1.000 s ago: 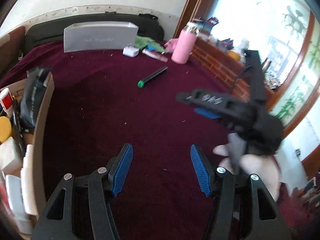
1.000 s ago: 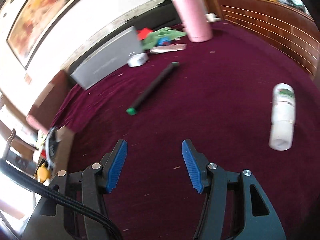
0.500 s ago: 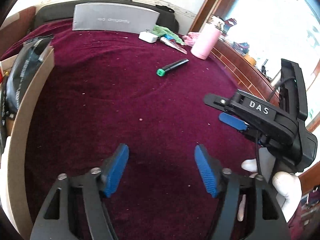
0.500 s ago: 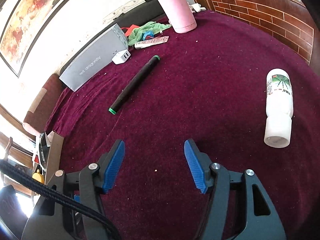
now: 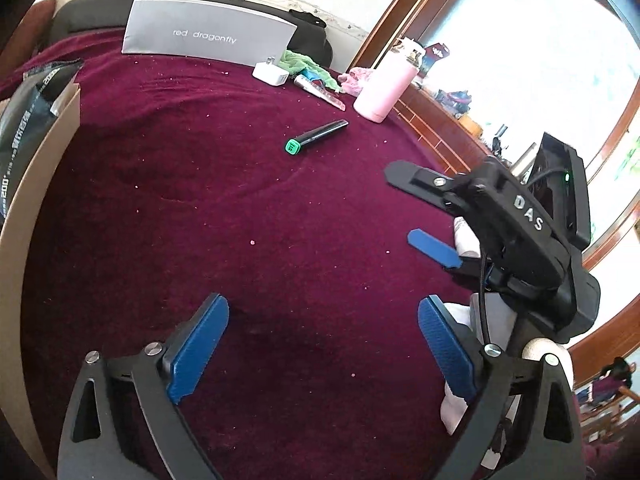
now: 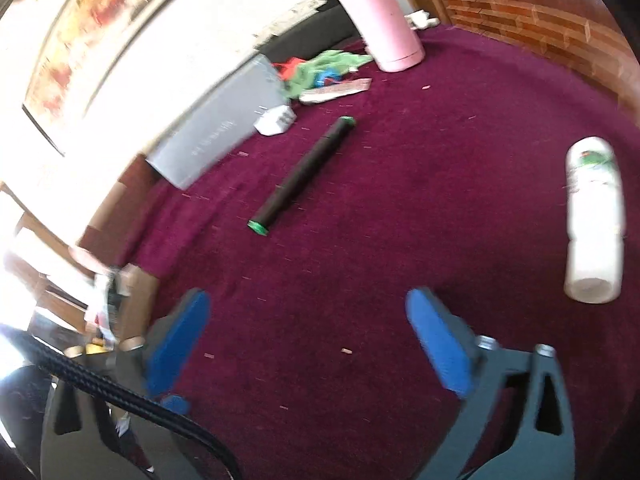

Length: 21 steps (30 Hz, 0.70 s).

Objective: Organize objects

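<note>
A black marker with a green cap (image 5: 316,136) (image 6: 302,178) lies loose on the maroon cloth, far ahead of both grippers. A white bottle (image 6: 594,224) lies on its side to the right of my right gripper. My left gripper (image 5: 322,308) hovers over bare cloth, its jaws opening with nothing between them. My right gripper (image 6: 308,300) is likewise opening with nothing between its blue pads; in the left wrist view it shows as the right gripper (image 5: 402,204) at the right, held by a white-gloved hand (image 5: 548,356).
A pink flask (image 5: 384,88) (image 6: 384,24) stands at the back right. A grey box (image 5: 208,34), a white charger (image 5: 270,74), a green cloth (image 5: 300,62) and a tube (image 5: 320,90) line the back. A cardboard box (image 5: 36,168) with several items borders the left.
Both grippers' jaws have spread much wider. The left wrist view has dropped closer to the cloth. The right wrist view has shifted slightly and is now blurred.
</note>
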Each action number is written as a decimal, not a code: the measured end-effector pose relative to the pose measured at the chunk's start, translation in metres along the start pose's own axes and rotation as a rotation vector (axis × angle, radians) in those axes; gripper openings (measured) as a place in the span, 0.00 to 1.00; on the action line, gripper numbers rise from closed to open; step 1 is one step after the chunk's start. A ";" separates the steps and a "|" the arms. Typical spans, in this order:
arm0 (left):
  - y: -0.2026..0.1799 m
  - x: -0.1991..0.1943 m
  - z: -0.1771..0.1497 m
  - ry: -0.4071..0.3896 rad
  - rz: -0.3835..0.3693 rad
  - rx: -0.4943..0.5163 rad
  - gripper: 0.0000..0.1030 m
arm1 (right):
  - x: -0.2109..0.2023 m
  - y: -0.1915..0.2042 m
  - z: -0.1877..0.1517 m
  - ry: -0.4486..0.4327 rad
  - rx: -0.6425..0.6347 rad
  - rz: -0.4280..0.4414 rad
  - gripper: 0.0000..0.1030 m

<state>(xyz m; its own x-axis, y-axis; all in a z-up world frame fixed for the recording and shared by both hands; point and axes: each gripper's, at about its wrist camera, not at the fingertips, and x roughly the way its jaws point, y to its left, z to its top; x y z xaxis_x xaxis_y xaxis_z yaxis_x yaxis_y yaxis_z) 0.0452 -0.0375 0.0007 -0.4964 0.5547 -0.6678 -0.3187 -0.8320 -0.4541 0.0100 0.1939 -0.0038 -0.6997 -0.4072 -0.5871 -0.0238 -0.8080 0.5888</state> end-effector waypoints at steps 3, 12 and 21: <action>0.003 -0.001 0.001 -0.004 -0.021 -0.013 0.91 | 0.000 -0.002 0.001 0.000 0.018 0.029 1.00; 0.006 -0.004 0.001 -0.008 -0.052 -0.025 0.94 | 0.004 0.007 0.000 0.024 -0.034 -0.017 1.00; 0.011 -0.006 0.002 -0.017 -0.097 -0.052 0.96 | -0.018 0.019 0.016 0.068 -0.043 -0.151 0.95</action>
<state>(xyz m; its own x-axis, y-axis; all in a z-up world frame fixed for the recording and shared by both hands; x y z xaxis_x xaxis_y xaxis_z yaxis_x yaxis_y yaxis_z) 0.0433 -0.0503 0.0003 -0.4788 0.6322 -0.6091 -0.3236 -0.7721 -0.5470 0.0110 0.1927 0.0263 -0.6405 -0.3066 -0.7041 -0.0936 -0.8788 0.4678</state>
